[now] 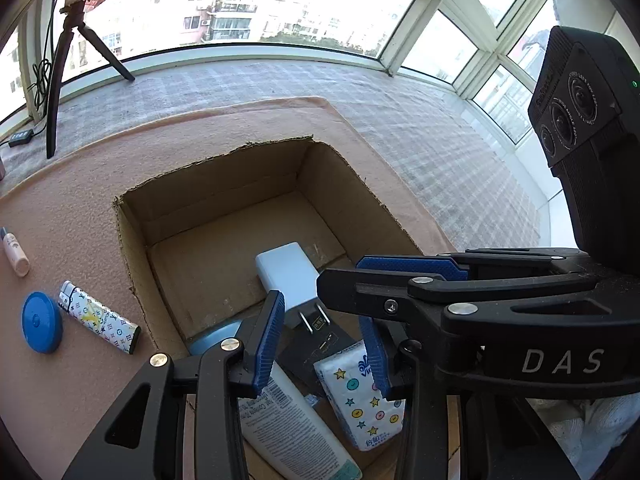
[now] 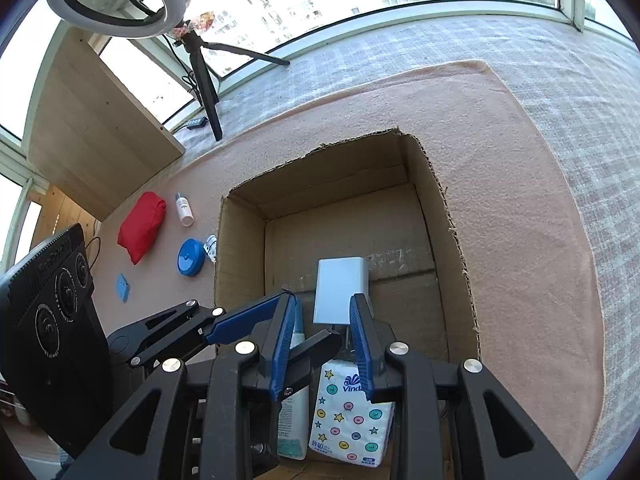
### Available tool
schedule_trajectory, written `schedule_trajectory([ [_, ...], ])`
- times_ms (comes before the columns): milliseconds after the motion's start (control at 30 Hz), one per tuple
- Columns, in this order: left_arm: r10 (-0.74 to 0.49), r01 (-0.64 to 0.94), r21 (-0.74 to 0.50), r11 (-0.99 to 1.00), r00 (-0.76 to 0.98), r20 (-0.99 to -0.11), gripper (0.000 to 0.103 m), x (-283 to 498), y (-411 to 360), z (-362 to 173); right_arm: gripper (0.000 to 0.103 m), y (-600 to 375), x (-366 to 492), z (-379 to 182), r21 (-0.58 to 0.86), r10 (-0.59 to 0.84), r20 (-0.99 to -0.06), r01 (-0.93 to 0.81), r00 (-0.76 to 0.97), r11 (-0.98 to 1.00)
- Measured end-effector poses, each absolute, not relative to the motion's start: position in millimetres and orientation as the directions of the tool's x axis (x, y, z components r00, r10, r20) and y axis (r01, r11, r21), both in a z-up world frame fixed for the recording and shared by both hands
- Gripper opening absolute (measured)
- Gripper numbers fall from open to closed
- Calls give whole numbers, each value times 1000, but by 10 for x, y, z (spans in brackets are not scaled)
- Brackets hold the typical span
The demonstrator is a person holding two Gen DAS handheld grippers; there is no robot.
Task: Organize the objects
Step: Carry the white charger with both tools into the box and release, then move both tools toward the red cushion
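Nearest the lens, the right gripper (image 2: 325,344) hangs spread and empty over the cardboard box (image 2: 460,240), its blue pads astride the tissue pack (image 2: 348,412). The left gripper (image 1: 326,344) is likewise unclenched, holding nothing. The white charger (image 1: 286,276) lies flat on the box floor, prongs towards the camera, just beyond the tissue pack: smooth, blocky, hard-edged. Lifting both grippers straight up would likely clear the box walls best. Left of the box wait a lighter (image 1: 100,316) and a blue disc (image 1: 40,322).
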State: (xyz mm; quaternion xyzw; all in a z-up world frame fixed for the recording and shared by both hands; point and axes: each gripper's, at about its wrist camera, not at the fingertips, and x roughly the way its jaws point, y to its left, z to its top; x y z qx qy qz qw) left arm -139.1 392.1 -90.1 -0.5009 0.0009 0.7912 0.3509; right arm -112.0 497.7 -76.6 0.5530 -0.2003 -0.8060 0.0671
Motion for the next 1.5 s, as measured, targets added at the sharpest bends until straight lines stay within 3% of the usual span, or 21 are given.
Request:
schedule_trajectory([
  [400,538,-467,-354,-810,-353,-766,42,-1248,3183,-668,40,4814,-1206,-690,416,-336,-851,-126,-403,-901],
  [733,435,-254,-354,-900,-512,-740,44,-1021,1860,-507,40,3723,-1569,-530,327,-333,-855,86,-398,-941],
  [933,345,-126,-335,-934,-563,-751,57,-859,1141,-512,45,2975,-1742,-518,332,-394,-840,220,-374,-917],
  [1000,321,-89,-332,-939,-571,-755,61,-807,913,-514,50,2766,-1783,-532,335,-408,-840,250,-358,-908],
  [1167,245,-2,-302,-953,-587,-771,82,-675,422,-543,65,2344,-1906,-549,291,-386,-850,291,-359,-911],
  [1500,138,141,-261,-955,-567,-812,90,-514,-305,-698,67,1891,-2272,-596,163,-263,-875,263,-407,-951],
])
